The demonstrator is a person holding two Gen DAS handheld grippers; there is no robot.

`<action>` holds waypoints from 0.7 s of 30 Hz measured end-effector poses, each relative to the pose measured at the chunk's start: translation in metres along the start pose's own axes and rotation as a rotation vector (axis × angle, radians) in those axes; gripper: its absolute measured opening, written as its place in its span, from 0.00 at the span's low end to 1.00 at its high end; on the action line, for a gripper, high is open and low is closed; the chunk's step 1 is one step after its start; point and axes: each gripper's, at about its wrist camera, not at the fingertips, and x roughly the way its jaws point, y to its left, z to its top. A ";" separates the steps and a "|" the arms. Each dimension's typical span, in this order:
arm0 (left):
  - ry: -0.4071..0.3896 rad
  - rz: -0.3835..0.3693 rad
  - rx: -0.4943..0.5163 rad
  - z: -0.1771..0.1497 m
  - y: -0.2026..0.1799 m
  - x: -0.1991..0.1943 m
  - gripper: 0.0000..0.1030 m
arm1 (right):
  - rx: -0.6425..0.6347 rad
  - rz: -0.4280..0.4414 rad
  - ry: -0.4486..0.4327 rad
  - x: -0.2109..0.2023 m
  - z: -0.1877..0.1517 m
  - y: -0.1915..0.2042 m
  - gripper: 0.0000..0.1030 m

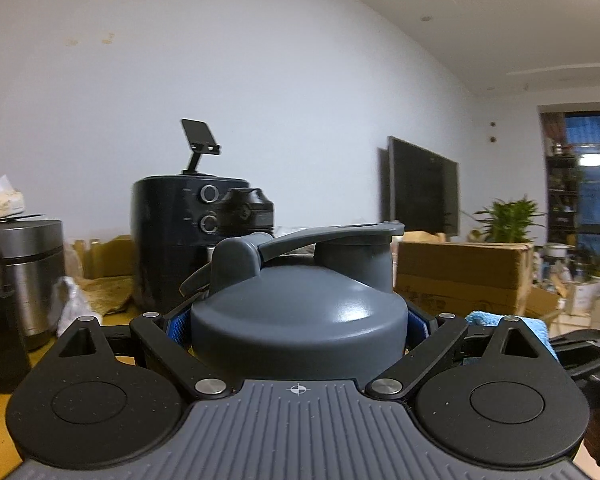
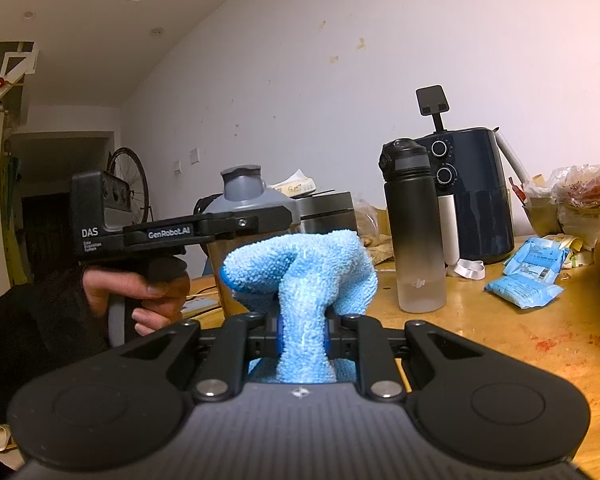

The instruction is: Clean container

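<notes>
Grey plastic caps the container [image 1: 300, 312], a shaker bottle with a flip spout and a metal-looking body, and you have it clamped in your left gripper [image 1: 298, 328]: the blue-padded fingers [image 1: 176, 326] sit one on each side of the lid's rim, spread as wide as the lid and pressing on it. From the right wrist view the container [image 2: 242, 196] stands upright, long axis vertical, held level just above the desk [image 2: 500, 332] by your left hand [image 2: 140, 292] on the pistol grip. Your right gripper [image 2: 302, 336] is pinched nearly closed on a light blue microfibre cloth [image 2: 300, 272], whose bunched top rises straight ahead of those fingers. The relation that matters: the container lies ahead and slightly left of the cloth, just behind it, so the right hand looks the one to close the gap, wiping across the side wall while the left holds steady. Whether cloth and wall already touch you cannot tell from here. Further out stand a black water bottle [image 2: 414, 228], a dark air fryer [image 2: 476, 196] with a phone stand on top, and blue packets [image 2: 528, 276].
</notes>
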 end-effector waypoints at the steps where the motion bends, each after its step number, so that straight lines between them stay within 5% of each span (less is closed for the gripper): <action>1: 0.000 -0.013 0.001 0.000 0.002 0.000 0.93 | 0.000 0.001 0.001 0.000 0.000 0.000 0.14; 21: 0.014 -0.273 0.020 -0.002 0.031 0.008 0.92 | -0.009 0.035 0.026 0.000 -0.001 0.003 0.09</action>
